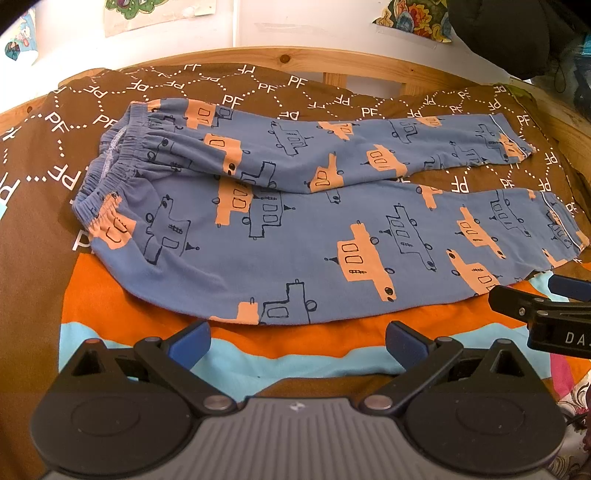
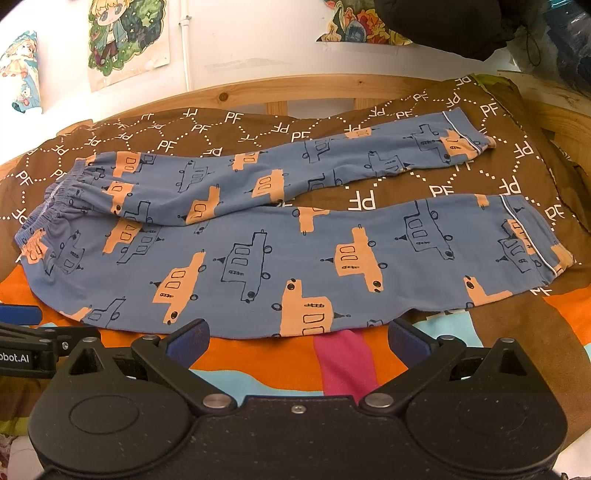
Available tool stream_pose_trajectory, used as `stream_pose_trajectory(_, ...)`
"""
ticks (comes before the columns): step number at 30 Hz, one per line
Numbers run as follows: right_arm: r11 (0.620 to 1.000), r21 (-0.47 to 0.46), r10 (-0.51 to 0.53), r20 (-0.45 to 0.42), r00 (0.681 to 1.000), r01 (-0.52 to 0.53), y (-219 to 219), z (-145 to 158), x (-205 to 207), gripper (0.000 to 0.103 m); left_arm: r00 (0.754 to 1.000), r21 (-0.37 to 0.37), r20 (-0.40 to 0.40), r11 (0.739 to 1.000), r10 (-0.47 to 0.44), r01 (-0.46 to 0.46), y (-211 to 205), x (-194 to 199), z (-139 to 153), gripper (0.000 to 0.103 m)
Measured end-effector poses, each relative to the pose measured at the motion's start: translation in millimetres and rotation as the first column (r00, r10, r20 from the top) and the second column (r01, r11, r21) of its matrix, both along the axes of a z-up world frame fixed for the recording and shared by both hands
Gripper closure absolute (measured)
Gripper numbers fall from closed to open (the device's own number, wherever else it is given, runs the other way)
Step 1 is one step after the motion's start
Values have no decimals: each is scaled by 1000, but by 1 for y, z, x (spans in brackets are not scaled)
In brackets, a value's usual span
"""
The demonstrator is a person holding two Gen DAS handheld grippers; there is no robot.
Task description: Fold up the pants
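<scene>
Blue pants (image 1: pixel 295 221) with orange and outlined car prints lie flat on the bed, waistband at the left, both legs running right and spread apart in a narrow V. They also show in the right wrist view (image 2: pixel 277 240). My left gripper (image 1: pixel 297 343) is open and empty, just short of the near leg's lower edge. My right gripper (image 2: pixel 297 341) is open and empty, also just short of that edge, further toward the cuffs. The right gripper's finger shows at the right edge of the left wrist view (image 1: pixel 546 310).
The pants lie on a brown bedspread (image 1: pixel 258 88) with white PF lettering and orange and light blue bands (image 1: pixel 258 354). A wooden bed frame (image 1: pixel 332 62) runs behind, with a white wall and posters (image 2: pixel 125 37) beyond. A dark bundle (image 2: pixel 454 26) sits at the upper right.
</scene>
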State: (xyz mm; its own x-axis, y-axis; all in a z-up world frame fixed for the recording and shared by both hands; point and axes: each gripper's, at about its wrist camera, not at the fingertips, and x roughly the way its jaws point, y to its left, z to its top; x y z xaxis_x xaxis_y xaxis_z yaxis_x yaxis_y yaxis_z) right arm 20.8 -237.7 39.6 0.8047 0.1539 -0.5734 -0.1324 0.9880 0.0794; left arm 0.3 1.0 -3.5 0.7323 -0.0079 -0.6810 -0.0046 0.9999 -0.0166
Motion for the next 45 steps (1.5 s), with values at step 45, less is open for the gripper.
stream_pose_trajectory(45, 1000, -1, -2, -10, 1000, 2, 1, -3, 3, 1, 1000, -1, -2, 1000, 1, -1, 1, 1, 0, 0)
